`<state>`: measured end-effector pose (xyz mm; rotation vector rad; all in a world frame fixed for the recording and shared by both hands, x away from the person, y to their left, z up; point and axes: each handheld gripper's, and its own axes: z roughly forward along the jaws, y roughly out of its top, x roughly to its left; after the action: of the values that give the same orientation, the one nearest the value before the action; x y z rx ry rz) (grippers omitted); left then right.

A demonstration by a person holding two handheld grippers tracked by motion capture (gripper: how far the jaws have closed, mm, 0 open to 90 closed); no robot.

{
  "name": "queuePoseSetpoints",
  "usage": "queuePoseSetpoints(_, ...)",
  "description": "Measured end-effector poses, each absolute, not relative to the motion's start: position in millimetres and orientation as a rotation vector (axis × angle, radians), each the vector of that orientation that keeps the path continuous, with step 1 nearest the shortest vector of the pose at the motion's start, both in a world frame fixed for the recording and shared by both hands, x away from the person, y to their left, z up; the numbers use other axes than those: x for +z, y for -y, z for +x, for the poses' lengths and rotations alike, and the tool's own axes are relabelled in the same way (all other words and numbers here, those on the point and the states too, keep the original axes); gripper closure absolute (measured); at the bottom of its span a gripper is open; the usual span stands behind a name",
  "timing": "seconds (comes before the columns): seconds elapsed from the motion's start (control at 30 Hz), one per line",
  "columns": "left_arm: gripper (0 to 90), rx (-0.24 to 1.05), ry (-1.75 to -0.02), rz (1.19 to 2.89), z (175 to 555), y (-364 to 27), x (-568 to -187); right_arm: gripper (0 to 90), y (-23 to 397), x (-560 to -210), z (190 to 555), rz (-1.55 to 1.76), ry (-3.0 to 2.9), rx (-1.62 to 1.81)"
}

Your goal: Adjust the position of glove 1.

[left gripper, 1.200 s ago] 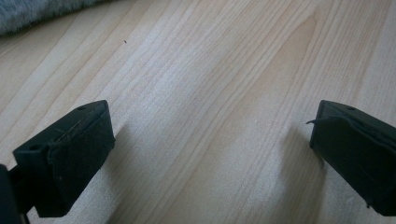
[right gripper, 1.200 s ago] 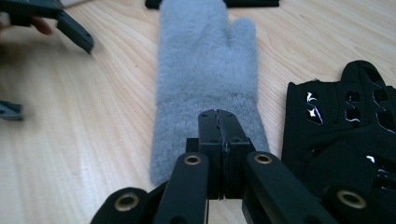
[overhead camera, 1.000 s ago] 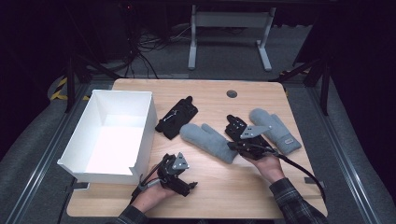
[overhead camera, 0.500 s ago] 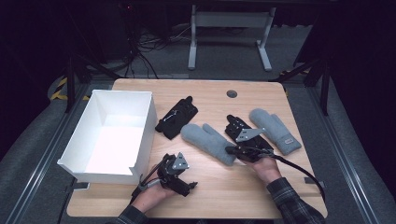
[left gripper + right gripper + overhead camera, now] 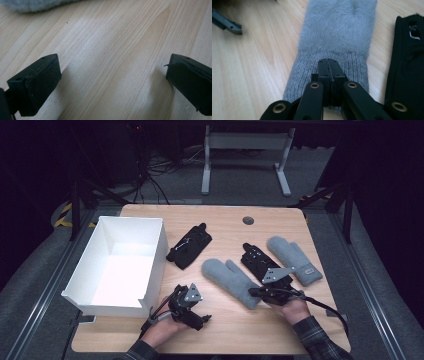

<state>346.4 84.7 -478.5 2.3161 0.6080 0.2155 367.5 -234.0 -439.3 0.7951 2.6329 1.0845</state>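
grey fuzzy mitten (image 5: 337, 32) with ribbed cuff lies under the right gripper (image 5: 328, 65), jaws clenched together; left gripper (image 5: 112, 75) gapes wide over bare wooden table (image 5: 112, 37).

No lettering, brand, number or sign can be read anywhere. A small pale label (image 5: 310, 268) sits on the cuff of the grey mitten (image 5: 292, 258) right of the black glove (image 5: 257, 261); its print is illegible.

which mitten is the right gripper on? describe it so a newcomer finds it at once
Start at the white box on the table's left; two grey mittens lie to its right. It is the nearer mitten, between the two black gloves, with the shut right gripper over its ribbed cuff. The other mitten, farther right, bears a small label.
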Motion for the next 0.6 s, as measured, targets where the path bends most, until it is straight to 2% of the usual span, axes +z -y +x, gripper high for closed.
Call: queuePoseSetpoints(0.6, 0.2, 0.217, -0.608, 2.316, 346.4, -84.7, -478.5, 90.0, 257.7, -436.8, 317.4, 0.772, -2.651, 1.034)
